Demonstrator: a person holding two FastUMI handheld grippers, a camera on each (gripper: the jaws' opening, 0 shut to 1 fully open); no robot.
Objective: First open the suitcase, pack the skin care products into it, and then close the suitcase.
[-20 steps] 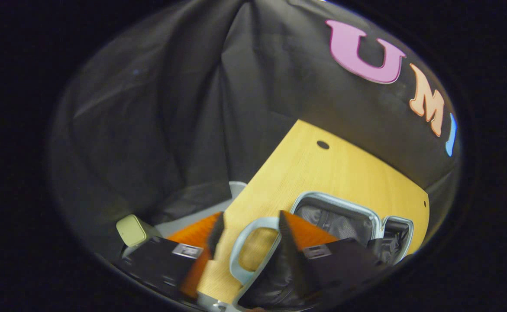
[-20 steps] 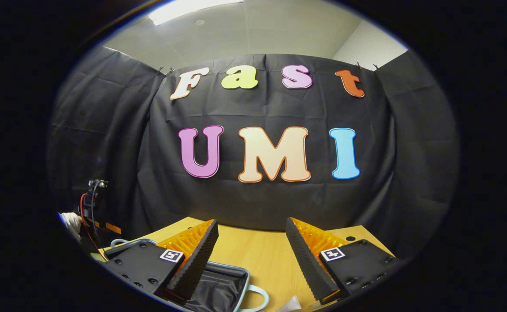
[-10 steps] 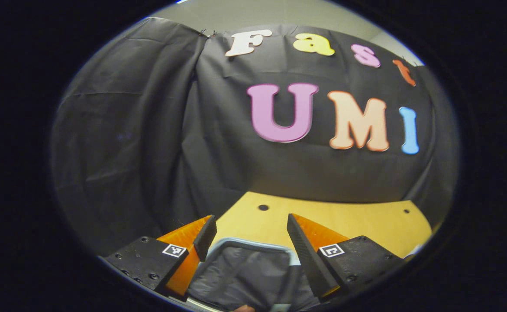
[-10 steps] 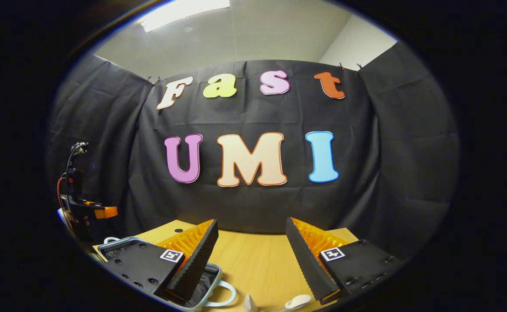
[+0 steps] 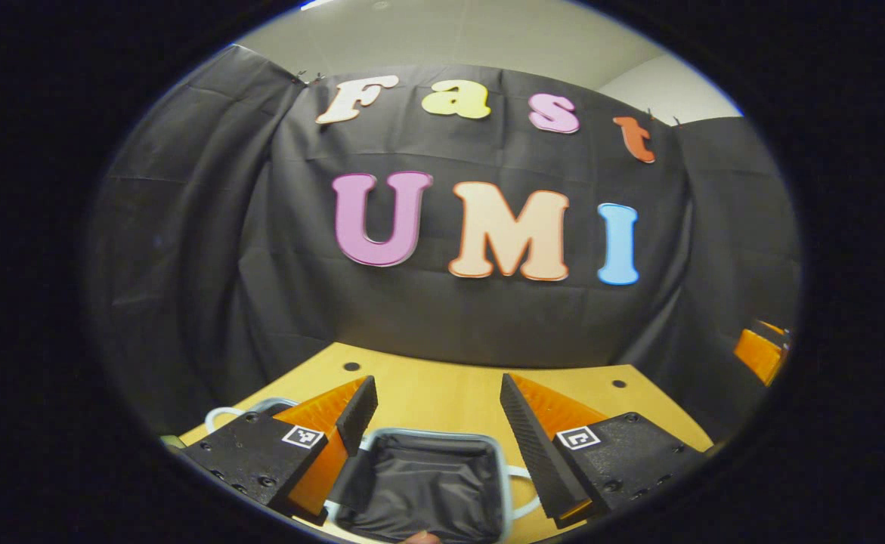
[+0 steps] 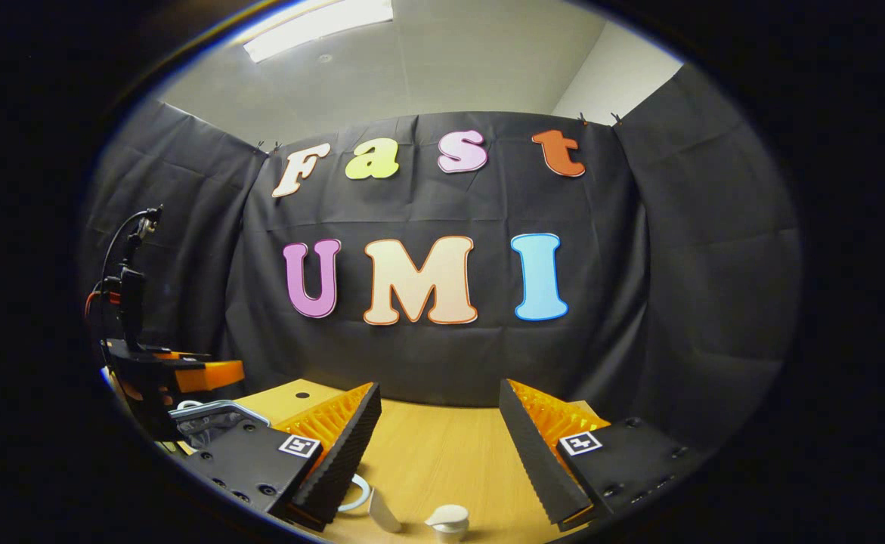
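Two grippers, both with jaws spread apart and gripping nothing. In the left gripper view, the left gripper sits at bottom centre over the opened suitcase, whose dark lining lies between the fingers on the desk; its near edge is cut off. The right gripper view shows the right gripper and, at the bottom edge, a white-capped skin care bottle and a white tube, both partly cut off. The suitcase rim sits at lower left there.
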